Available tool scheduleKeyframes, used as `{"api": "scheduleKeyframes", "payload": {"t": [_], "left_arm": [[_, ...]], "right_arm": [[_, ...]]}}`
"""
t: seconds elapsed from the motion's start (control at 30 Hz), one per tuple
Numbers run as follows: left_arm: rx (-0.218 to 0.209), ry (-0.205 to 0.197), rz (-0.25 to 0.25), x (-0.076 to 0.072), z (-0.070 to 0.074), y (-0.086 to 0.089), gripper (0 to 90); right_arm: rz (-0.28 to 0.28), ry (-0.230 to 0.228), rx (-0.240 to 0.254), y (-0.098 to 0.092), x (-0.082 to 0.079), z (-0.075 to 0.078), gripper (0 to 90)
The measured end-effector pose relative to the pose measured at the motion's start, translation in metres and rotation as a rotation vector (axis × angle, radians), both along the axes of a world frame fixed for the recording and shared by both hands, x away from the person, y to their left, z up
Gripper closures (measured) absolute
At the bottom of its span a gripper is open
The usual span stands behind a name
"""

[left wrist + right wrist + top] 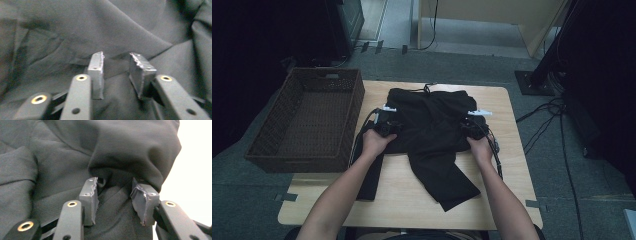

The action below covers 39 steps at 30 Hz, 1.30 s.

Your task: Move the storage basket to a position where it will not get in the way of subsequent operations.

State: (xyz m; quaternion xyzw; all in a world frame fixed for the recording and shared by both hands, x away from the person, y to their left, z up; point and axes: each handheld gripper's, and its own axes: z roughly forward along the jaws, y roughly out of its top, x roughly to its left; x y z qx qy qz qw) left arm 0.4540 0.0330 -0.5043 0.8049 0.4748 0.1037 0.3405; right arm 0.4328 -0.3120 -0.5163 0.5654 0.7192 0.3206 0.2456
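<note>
A black garment (pixel 432 135) lies spread and rumpled on the wooden table (pixel 412 200), one leg reaching toward the front edge. My left gripper (pixel 388 122) rests on its left edge and my right gripper (pixel 472 125) on its right edge, each held in a hand. In the left gripper view the left gripper (pixel 117 56) has its jaws apart over a crease of the cloth (pixel 75 32), and the pads (pixel 96 72) are not pressing on it. In the right gripper view the right gripper (pixel 115 181) straddles a fold of cloth (pixel 135 150) that bulges over the tips, with a gap beside each pad.
A dark wicker basket (pixel 297 160) stands at the table's left, overhanging its edge. Another dark piece of cloth (pixel 371 180) lies under the left forearm near the table's left front. Cables (pixel 552 112) run over the floor at right.
</note>
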Motion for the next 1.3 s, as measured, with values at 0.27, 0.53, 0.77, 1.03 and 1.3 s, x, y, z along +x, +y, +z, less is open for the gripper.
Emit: {"api": "scheduleKeyframes", "payload": {"t": [0.27,0.53,0.77,1.03,1.3], "left_arm": [[0.005,0.046,0.036,-0.032,0.003,0.022,69.3],[-0.019,0.095,-0.003,-0.083,0.005,0.035,68.8],[-0.033,0.157,-0.057,-0.112,0.008,0.041,65.7],[-0.031,0.073,-0.06,-0.106,0.018,0.041,59.4],[-0.018,0.073,-0.022,-0.088,0.005,0.031,61.4]], "right_arm": [[0.082,-0.003,-0.014,0.037,0.006,0.0,57.2],[0.204,-0.002,-0.014,0.095,0.005,0.001,57.1],[0.38,-0.004,-0.01,0.141,-0.006,0.001,56.3],[0.34,0.011,0.027,0.123,-0.005,0.012,58.5],[0.26,-0.001,-0.007,0.104,0.007,0.001,61.5]]}}
